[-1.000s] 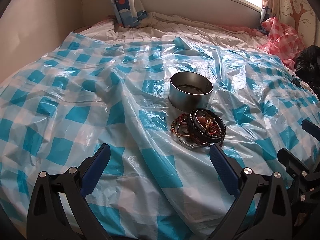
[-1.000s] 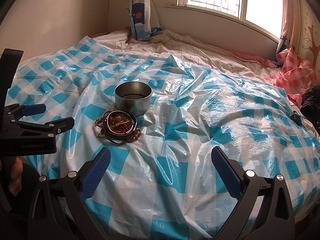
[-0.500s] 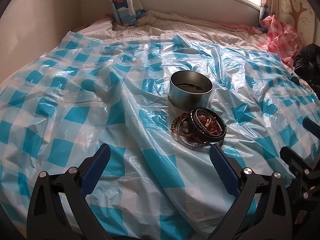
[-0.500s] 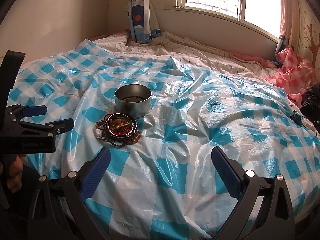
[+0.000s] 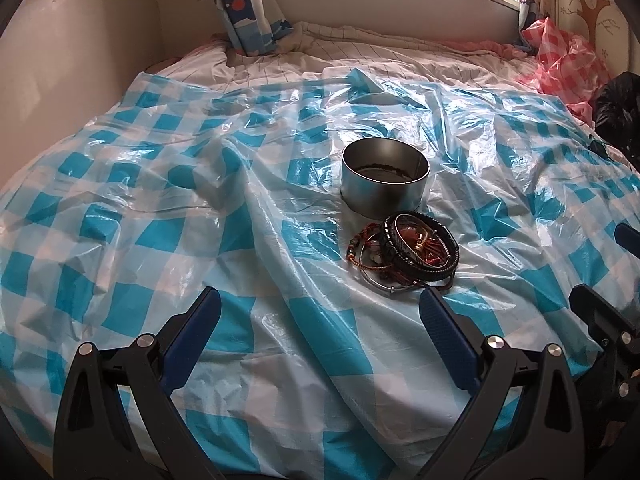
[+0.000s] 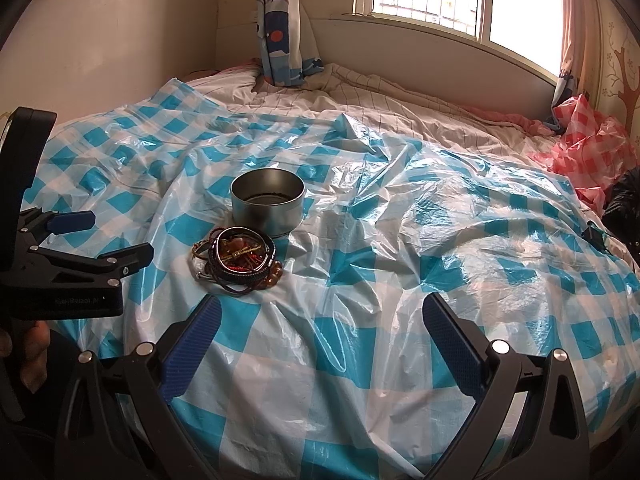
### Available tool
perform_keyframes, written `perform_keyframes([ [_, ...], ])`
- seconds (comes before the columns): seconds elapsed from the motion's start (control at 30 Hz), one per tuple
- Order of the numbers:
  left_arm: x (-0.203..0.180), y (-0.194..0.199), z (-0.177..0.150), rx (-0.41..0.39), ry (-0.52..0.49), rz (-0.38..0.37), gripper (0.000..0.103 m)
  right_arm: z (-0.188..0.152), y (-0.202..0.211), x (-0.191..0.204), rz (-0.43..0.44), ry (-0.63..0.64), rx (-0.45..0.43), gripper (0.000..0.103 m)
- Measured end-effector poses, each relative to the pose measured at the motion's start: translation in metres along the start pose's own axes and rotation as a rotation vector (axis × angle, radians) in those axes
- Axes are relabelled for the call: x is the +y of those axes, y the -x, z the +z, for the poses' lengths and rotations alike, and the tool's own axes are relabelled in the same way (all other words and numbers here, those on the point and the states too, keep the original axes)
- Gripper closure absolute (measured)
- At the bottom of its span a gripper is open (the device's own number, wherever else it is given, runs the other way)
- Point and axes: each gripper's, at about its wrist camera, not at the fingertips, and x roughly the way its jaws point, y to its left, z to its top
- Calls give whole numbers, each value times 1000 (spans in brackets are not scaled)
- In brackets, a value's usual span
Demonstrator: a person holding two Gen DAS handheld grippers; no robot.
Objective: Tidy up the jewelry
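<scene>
A pile of bracelets (image 5: 404,254), black, red and metal, lies on the blue-and-white checked plastic sheet (image 5: 160,208) over the bed. A round metal tin (image 5: 385,176), open at the top, stands just behind the pile. My left gripper (image 5: 318,312) is open and empty, with the pile just beyond its right finger. In the right wrist view the pile (image 6: 238,258) and the tin (image 6: 267,202) sit to the front left of my right gripper (image 6: 320,316), which is open and empty. The left gripper (image 6: 80,240) shows there at the left edge.
A wall (image 5: 80,40) runs along the left of the bed. A window sill (image 6: 420,40) and a hanging curtain (image 6: 280,40) are at the back. A crumpled red checked sheet (image 6: 580,148) and a black bag (image 5: 618,108) lie at the right.
Both views have tilted and drawn back slightly, so the tin and the bracelets sit a little lower in the frames. The pile, the tin and both open jaws are unchanged.
</scene>
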Motion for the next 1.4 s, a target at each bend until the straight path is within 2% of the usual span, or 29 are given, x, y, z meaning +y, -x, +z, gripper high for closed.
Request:
perform_keyframes([
  [0.23,0,0,0,3,3,-2,8,5,-4,-2,32,-14,7,6],
  [0.5,1,-6,0,19,6,-8,8,13,-23,20,44,78,3,6],
  [0.67,3,-9,2,28,19,-23,8,16,-28,17,72,63,-11,6],
  [1.0,4,-26,13,38,69,-85,8,19,-38,16,86,59,6,6],
  [1.23,-10,-44,25,27,41,-129,8,20,-49,11,63,38,36,6],
  [1.3,-19,-51,31,24,13,-125,12,20,-49,6,55,19,37,6],
  [1.4,-30,-64,37,37,-20,-106,27,20,-51,2,49,6,43,6],
])
